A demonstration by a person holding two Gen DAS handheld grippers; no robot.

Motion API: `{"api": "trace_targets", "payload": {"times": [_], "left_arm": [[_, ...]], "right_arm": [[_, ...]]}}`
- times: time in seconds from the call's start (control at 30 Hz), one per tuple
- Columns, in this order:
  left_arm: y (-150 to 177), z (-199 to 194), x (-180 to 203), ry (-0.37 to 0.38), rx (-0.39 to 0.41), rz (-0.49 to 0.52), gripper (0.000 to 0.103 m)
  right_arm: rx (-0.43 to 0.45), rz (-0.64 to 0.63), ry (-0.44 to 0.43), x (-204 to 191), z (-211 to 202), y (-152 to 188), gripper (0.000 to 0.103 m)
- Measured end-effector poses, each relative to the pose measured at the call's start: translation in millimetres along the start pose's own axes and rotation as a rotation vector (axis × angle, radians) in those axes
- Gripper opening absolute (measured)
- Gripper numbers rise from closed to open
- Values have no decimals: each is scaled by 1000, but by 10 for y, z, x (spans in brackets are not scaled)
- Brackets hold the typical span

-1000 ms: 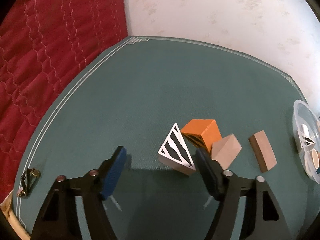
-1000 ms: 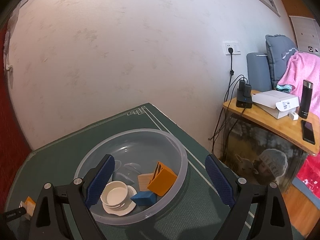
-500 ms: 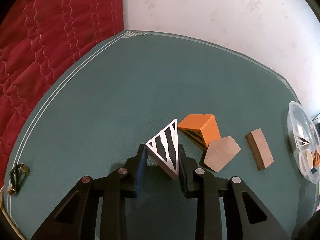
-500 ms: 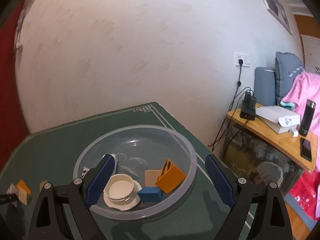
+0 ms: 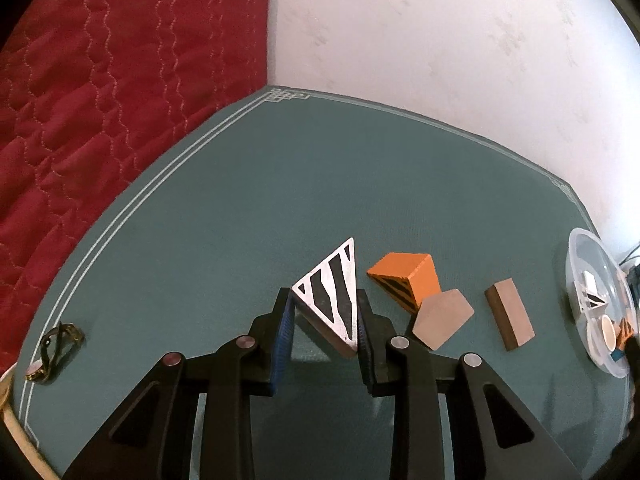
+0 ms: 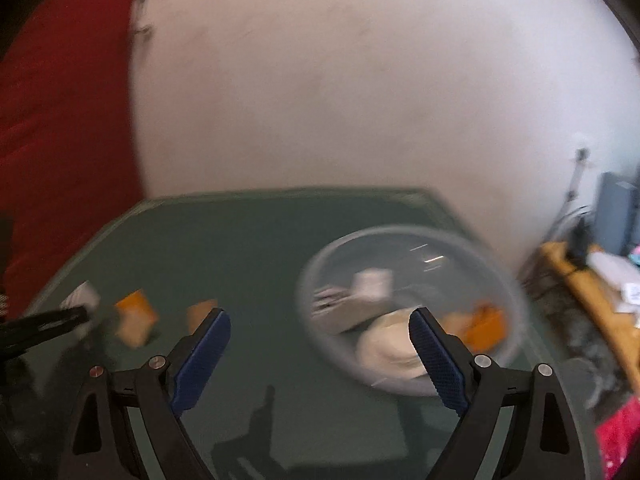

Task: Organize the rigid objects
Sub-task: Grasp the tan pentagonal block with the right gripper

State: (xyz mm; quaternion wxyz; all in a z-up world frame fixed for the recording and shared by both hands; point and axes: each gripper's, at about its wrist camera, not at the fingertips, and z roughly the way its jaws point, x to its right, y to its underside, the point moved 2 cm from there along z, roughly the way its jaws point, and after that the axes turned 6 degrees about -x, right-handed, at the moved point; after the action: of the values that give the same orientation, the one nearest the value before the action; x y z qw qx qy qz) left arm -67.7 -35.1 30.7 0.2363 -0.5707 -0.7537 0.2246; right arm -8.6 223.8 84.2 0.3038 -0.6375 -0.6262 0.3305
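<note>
A home room.
Red quilt point(image 5: 100, 100) left of the claw, white wall point(image 5: 440, 40) ahead, cluttered wooden side table point(image 6: 592, 292) at right.

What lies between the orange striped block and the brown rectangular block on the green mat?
A tan five-sided wooden block lies between them, touching the orange striped block, seen in the left wrist view.

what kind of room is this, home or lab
Most likely a home room: a red quilted cover beside the green table, and a wooden side table holding plugged-in household clutter.
</note>
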Motion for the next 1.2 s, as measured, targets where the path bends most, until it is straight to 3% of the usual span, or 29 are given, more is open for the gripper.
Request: {"api": "trace_targets", "payload": {"times": [0.27, 0.4, 0.67, 0.83, 1.0, 1.2], "left_arm": [[-22, -132, -103, -25, 39, -35, 30], [-30, -118, -147, -32, 39, -46, 30], [-39, -46, -259, -49, 13, -91, 30], [-52, -14, -315, -56, -5, -107, 30], [-39, -19, -327, -57, -15, -112, 30], [-17, -19, -310, -53, -19, -105, 30]], "right_arm": [[-226, 26, -295, -531, 322, 24, 76], [-315, 53, -386, -714, 547, 12, 65], [-420, 76, -451, -996, 871, -1, 56], [-444, 87, -467, -1088, 1026, -72, 55], [-449, 77, -458, -1152, 1097, -93, 39], [-450, 85, -466, -1125, 1081, -76, 38]]}}
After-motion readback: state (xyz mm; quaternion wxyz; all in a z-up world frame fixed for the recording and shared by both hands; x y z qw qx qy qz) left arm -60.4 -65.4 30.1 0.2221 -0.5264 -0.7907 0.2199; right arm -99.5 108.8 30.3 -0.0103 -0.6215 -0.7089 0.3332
